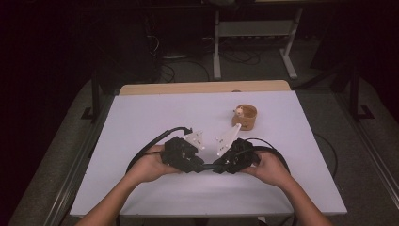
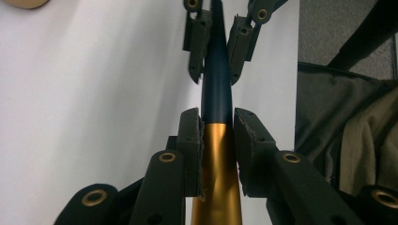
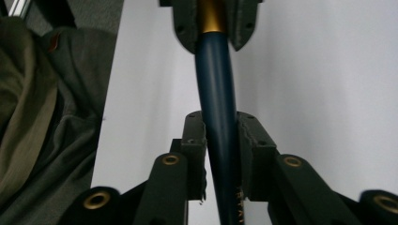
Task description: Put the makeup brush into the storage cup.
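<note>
Pen (image 1: 208,165), dark blue at one end and gold at the other, hangs level just above the table (image 1: 141,122), near the middle of its near edge, its long axis running along that edge. The left gripper (image 1: 201,167) is clamped on the gold half (image 2: 217,168); the right gripper (image 1: 215,167) is closed on the blue half (image 3: 220,140), so the two point at each other along the pen. A small round wooden cup (image 1: 245,117) stands towards the far right part of the table, well apart from the grippers; something pale and brownish sits in it, too small to make out. Nothing lies between the pen and the cup. Cables loop behind both hands.
</note>
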A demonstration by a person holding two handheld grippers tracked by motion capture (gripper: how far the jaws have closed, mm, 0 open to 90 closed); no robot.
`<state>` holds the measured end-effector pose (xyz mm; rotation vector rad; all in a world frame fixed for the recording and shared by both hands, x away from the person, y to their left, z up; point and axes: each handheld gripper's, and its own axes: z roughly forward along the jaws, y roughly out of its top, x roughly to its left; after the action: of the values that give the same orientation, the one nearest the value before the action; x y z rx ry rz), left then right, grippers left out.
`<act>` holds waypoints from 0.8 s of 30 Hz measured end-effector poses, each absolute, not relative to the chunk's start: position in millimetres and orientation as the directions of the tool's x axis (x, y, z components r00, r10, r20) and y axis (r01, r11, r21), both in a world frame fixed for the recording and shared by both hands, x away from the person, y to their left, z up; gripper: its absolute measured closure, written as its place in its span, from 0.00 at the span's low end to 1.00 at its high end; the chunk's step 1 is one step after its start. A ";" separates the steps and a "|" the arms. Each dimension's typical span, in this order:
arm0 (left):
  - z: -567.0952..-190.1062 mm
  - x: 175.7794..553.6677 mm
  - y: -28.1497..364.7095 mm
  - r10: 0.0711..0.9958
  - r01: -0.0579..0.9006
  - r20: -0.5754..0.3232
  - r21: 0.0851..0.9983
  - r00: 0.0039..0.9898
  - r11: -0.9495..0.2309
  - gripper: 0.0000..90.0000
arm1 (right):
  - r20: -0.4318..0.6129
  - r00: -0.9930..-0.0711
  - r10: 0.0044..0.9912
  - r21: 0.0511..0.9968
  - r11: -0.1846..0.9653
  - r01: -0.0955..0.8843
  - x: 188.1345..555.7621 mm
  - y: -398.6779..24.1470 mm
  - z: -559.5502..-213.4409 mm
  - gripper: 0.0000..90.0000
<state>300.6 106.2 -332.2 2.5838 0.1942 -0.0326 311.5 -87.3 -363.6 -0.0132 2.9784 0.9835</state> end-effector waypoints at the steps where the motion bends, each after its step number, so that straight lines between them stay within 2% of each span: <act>1: -333.0 299.8 106.3 0.126 0.140 -0.062 0.520 0.990 -0.842 0.81 | -0.012 -1.000 -0.019 0.592 0.805 -0.022 309.8 -86.9 -363.8 0.84; 13: -336.1 299.5 108.6 0.122 0.135 -0.059 0.531 0.991 -0.836 0.78 | -0.038 -0.999 -0.013 0.592 0.805 -0.032 303.6 -87.6 -363.4 0.84; 24: -347.6 304.4 119.3 0.157 0.178 -0.085 0.513 0.984 -0.840 0.58 | -0.047 -0.999 0.010 0.614 0.789 -0.021 304.2 -99.2 -361.0 0.84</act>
<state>304.4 119.3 -347.6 2.5854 0.2356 -0.0533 304.2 -99.2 -361.0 -0.0092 2.9264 1.0049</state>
